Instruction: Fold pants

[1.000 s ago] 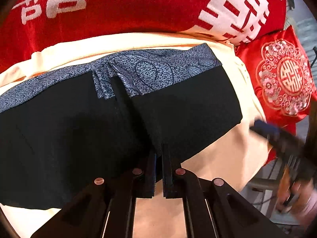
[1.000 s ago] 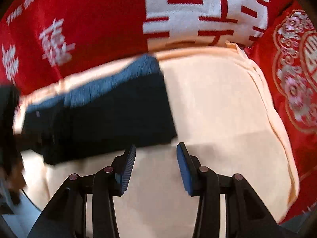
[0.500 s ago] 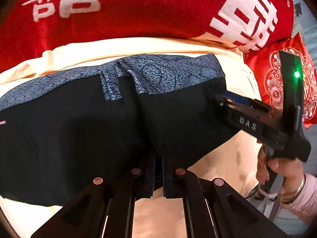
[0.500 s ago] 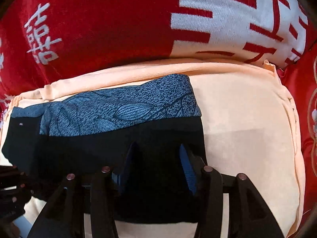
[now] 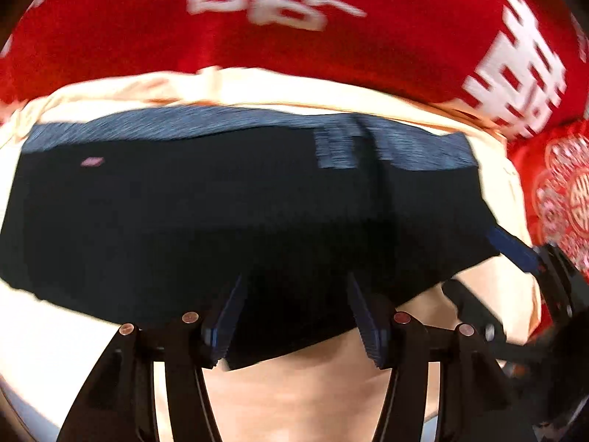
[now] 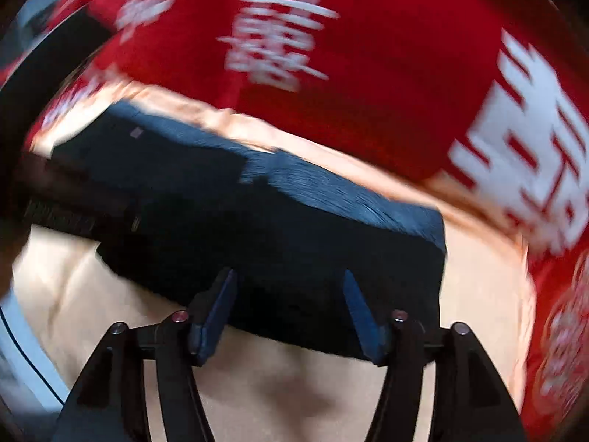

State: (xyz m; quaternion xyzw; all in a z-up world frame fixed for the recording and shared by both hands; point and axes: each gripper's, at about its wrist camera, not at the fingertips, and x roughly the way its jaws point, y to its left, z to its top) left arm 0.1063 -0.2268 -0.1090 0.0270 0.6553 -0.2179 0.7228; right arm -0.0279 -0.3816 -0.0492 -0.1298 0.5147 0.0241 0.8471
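The black pants [image 5: 228, 228] with a blue patterned waistband [image 5: 405, 147] lie folded on a peach cloth [image 5: 294, 397]. My left gripper [image 5: 294, 313] is open, its fingers standing over the near edge of the pants. In the right wrist view the pants [image 6: 294, 243] lie at a slant, and my right gripper [image 6: 291, 309] is open over their near edge, holding nothing. The right gripper also shows at the right edge of the left wrist view [image 5: 515, 254]. Both views are blurred by motion.
A red blanket with white characters [image 5: 331, 29] lies behind the peach cloth, and it shows in the right wrist view [image 6: 368, 73]. A red embroidered cushion [image 5: 559, 191] sits at the right. The cloth's edge drops off at the lower left [image 5: 22, 397].
My left gripper has opened and let go of the pants' near edge. My right gripper, still open, has pulled back to the near edge of the pants. Both cameras have swung.
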